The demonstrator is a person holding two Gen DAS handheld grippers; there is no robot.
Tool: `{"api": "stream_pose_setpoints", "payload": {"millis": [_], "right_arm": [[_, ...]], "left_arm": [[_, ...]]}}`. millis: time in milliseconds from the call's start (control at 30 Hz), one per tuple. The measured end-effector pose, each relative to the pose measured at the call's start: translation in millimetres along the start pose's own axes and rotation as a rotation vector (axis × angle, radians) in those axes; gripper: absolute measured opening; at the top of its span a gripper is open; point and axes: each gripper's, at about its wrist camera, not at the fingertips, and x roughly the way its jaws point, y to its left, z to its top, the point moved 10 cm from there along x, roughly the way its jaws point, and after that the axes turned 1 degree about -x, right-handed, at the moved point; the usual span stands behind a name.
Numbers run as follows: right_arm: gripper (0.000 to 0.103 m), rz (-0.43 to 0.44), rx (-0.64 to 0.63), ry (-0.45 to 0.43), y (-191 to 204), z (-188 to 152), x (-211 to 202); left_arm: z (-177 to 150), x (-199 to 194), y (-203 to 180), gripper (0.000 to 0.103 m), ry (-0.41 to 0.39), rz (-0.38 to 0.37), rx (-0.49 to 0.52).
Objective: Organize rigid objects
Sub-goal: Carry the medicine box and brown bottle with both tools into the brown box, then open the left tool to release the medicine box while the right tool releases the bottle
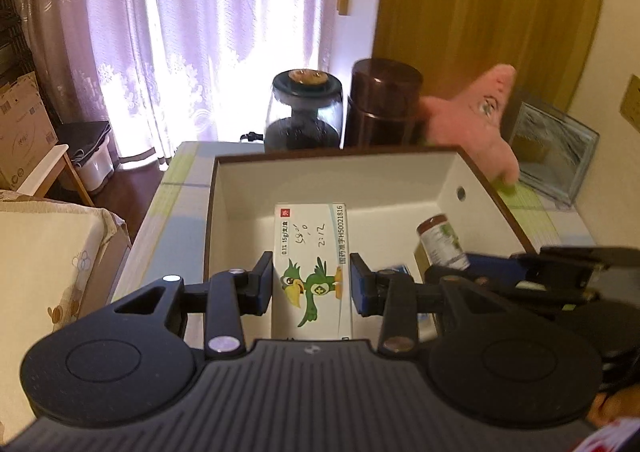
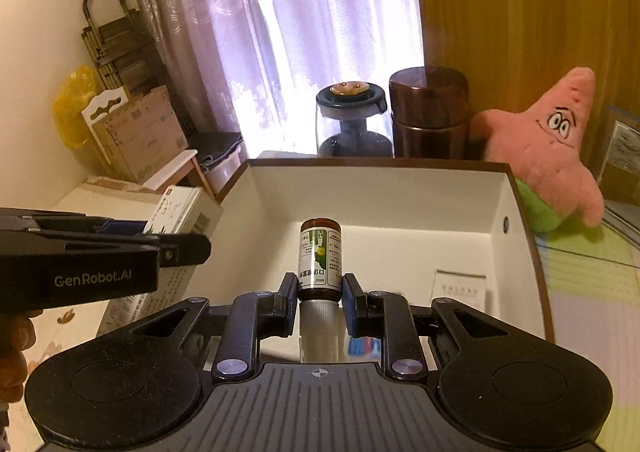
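Note:
My left gripper point(image 1: 312, 276) is shut on a white medicine box with a green parrot point(image 1: 312, 252) and holds it over the open white storage box point(image 1: 336, 176). My right gripper point(image 2: 319, 292) is shut on a small brown bottle with a white cap point(image 2: 320, 256), held over the same storage box point(image 2: 376, 188). The bottle point(image 1: 442, 240) and right gripper point(image 1: 520, 276) show at the right of the left wrist view. The left gripper point(image 2: 168, 248) and its medicine box point(image 2: 180, 212) show at the left of the right wrist view. A small white box point(image 2: 460, 286) lies inside the storage box.
Behind the storage box stand a glass jar with a dark lid point(image 2: 352, 120), a brown canister point(image 2: 430, 112) and a pink starfish plush point(image 2: 552, 156). A glass block point(image 1: 552, 148) sits at the right. Cardboard boxes point(image 2: 140, 132) and a curtain point(image 2: 320, 12) are beyond the table.

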Motion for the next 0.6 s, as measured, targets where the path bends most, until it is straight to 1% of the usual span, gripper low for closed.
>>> {"api": "stream_pose_setpoints", "payload": {"millis": [100, 267, 400, 600], "right_arm": [[0.020, -0.008, 0.014, 0.018, -2.7, 5.3, 17.9], [0.020, -0.025, 0.036, 0.057, -8.5, 5.1, 44.5], [0.020, -0.031, 0.047, 0.091, -12.7, -1.2, 63.0], [0.020, -0.028, 0.071, 0.142, -16.4, -17.2, 83.1]], "left_arm": [[11.2, 14.8, 2.6, 0.034, 0.002, 0.009, -0.019], [15.0, 45.8, 7.2, 0.034, 0.032, 0.018, -0.046], [10.6, 68.0, 11.9, 0.034, 0.062, 0.025, -0.056], [-5.2, 97.3, 19.7, 0.034, 0.120, 0.042, -0.060]]}}
